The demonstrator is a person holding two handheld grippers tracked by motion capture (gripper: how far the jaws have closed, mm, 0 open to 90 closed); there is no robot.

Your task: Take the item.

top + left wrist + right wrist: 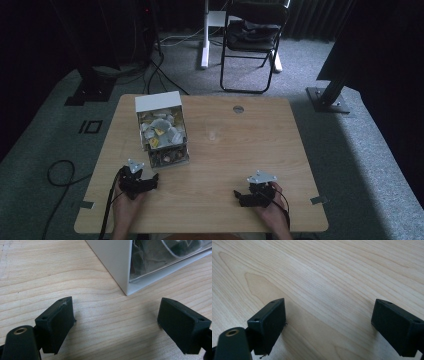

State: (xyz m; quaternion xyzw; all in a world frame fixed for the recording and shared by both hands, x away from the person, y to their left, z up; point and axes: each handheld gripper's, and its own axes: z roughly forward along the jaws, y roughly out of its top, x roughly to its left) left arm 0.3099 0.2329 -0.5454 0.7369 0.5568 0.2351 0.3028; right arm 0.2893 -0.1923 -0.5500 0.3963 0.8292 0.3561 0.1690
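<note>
Left hand-held gripper (pixel 116 322) gapes before unlabelled white box (pixel 112 262).

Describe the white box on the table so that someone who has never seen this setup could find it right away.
Start at the wooden table and look to its far left part, just beyond the left gripper. There stands the white box, open on top and filled with small pale and yellow packets. It is the one boxy thing on the tabletop, and a corner of it shows in the left gripper view.

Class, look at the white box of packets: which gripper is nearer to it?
Left. The left gripper sits just below the white box; the right gripper rests far off to its right, over bare table.
</note>
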